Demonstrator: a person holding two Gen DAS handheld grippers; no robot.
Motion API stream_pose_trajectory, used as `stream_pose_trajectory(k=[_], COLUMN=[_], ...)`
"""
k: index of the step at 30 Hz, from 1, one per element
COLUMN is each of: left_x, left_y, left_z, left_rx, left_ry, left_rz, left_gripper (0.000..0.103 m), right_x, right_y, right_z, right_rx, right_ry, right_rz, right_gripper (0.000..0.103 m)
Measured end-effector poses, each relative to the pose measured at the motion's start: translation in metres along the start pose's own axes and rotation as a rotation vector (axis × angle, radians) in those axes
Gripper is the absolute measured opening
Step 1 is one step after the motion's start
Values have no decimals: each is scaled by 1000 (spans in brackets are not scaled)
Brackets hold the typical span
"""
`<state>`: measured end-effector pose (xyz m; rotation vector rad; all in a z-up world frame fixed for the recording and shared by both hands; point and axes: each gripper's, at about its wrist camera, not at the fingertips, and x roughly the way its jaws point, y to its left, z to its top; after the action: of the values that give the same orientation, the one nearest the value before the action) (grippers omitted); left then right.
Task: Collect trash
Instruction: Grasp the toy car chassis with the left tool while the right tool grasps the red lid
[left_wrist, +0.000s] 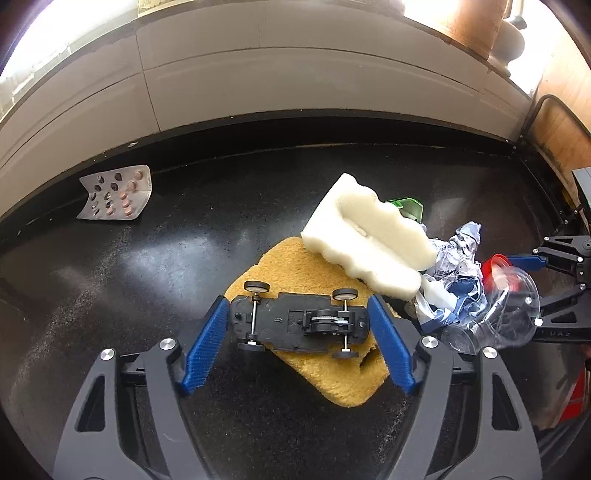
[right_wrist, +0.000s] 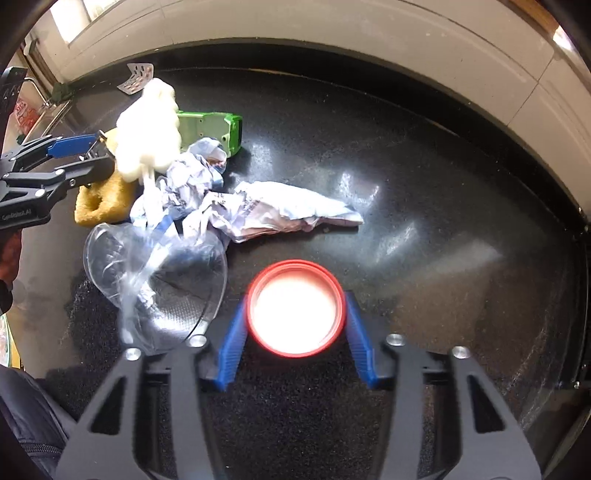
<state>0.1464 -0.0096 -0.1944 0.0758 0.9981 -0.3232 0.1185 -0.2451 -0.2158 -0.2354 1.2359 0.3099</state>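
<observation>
Left gripper (left_wrist: 298, 325) clamps toy car chassis (left_wrist: 299, 322); right gripper (right_wrist: 295, 310) clamps red lid (right_wrist: 296, 310).

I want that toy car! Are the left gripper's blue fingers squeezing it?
Touching. In the left wrist view both fingers of the left gripper press the toy car chassis's ends.

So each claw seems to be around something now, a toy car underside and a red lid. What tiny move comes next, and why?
Probably a short lift. The left gripper has its blue pads against both ends of the upside-down toy car chassis, which lies on a yellow sponge. The right gripper brackets the red lid, pads at its rim. If both grips are firm, raising them clears the pile.
</observation>
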Motion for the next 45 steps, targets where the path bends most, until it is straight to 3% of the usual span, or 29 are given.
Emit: stream_pose_trajectory(k=[12, 34, 45], left_x=[-46, -110, -138], left_y=[-8, -34, -21], left_z=[0, -41, -51], left_rx=[18, 1, -43], left_ry=[-49, -73, -104], left_rz=[26, 67, 121], left_gripper=[74, 74, 74], right_x=[-31, -102, -130], right_y=[0, 24, 51], right_z=[-9, -37, -23], right_rx=[28, 30, -11], right_ry=[-67, -181, -241], right_rz=[-39, -60, -28], right_gripper=[49, 49, 49])
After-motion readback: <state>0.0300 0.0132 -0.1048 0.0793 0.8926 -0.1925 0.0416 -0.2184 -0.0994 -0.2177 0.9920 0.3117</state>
